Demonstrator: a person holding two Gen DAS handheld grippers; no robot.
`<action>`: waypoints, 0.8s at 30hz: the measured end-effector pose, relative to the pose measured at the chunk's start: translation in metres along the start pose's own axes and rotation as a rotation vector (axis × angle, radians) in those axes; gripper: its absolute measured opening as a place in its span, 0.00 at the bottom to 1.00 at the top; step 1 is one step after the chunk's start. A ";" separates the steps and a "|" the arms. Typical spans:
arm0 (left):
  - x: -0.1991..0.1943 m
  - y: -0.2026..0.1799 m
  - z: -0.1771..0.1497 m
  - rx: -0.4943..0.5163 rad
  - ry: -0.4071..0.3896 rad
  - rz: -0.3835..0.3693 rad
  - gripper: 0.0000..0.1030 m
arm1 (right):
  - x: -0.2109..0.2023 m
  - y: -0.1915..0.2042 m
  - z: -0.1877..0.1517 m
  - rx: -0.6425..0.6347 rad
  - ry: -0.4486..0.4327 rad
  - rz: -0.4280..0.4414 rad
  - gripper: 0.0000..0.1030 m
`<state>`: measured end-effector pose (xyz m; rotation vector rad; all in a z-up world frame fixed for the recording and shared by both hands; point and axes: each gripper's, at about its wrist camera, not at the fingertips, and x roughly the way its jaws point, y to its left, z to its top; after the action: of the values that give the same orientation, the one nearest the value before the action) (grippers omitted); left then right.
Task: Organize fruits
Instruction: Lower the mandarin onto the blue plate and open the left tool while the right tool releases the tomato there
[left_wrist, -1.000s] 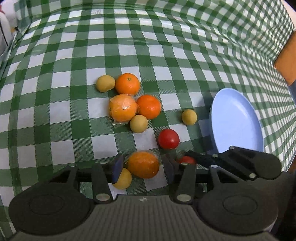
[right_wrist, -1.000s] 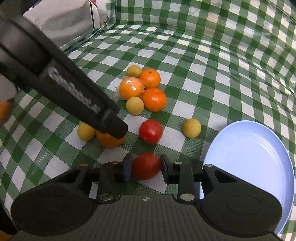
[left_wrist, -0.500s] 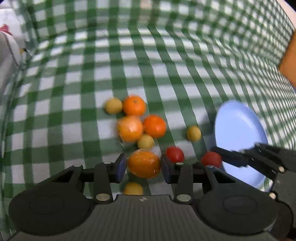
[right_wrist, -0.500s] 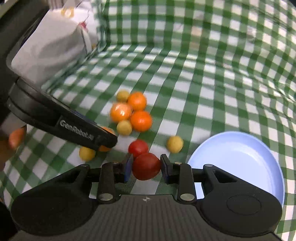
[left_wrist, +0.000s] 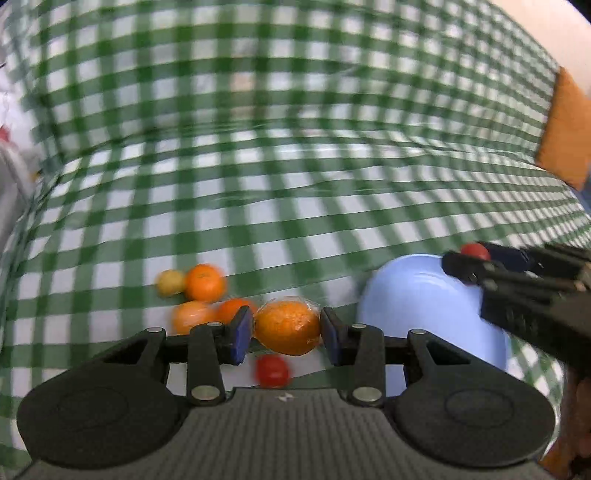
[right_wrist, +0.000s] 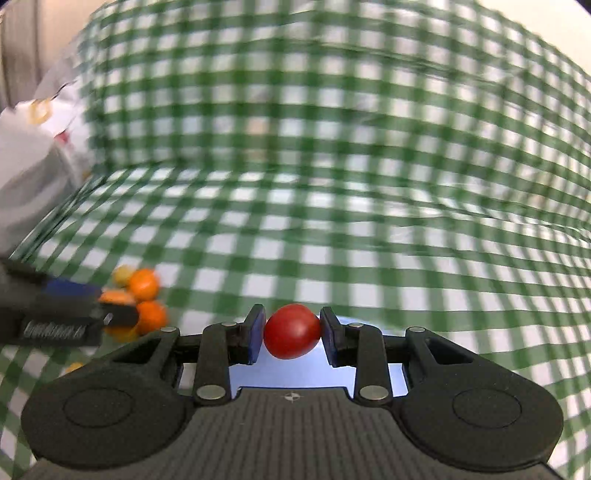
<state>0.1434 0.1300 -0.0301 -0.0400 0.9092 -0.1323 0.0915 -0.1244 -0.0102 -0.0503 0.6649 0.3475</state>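
Note:
My left gripper (left_wrist: 287, 328) is shut on a plastic-wrapped orange (left_wrist: 288, 326), lifted off the green checked cloth. My right gripper (right_wrist: 292, 332) is shut on a red tomato (right_wrist: 291, 331), held above the blue plate (right_wrist: 295, 373). In the left wrist view the right gripper (left_wrist: 476, 260) reaches in from the right over the far edge of the blue plate (left_wrist: 417, 306), with its tomato (left_wrist: 475, 251) between the fingers. Another red tomato (left_wrist: 272, 370) lies on the cloth below the held orange. Several oranges (left_wrist: 205, 282) and a small yellow fruit (left_wrist: 170, 282) lie in a cluster to the left.
A white plastic bag (right_wrist: 33, 173) sits at the left edge of the table. An orange-brown object (left_wrist: 565, 133) stands at the far right edge. The checked cloth (left_wrist: 295, 184) stretches back beyond the fruit and rises at the rear.
Both grippers rose and swung rightward with their fruit. The left closed on the wrapped orange and lifted it. The right carried its tomato from the cloth to over the blue plate.

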 end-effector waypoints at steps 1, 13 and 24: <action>0.000 -0.007 -0.001 0.017 -0.008 -0.017 0.43 | 0.000 -0.006 -0.001 0.010 0.003 -0.008 0.33; 0.020 -0.062 -0.015 0.157 -0.003 -0.121 0.43 | -0.002 -0.048 -0.010 0.040 0.028 -0.034 0.33; 0.036 -0.078 -0.019 0.200 0.025 -0.108 0.43 | 0.006 -0.049 -0.019 0.037 0.087 -0.032 0.33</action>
<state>0.1429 0.0485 -0.0632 0.0988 0.9155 -0.3240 0.1010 -0.1716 -0.0317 -0.0405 0.7558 0.3035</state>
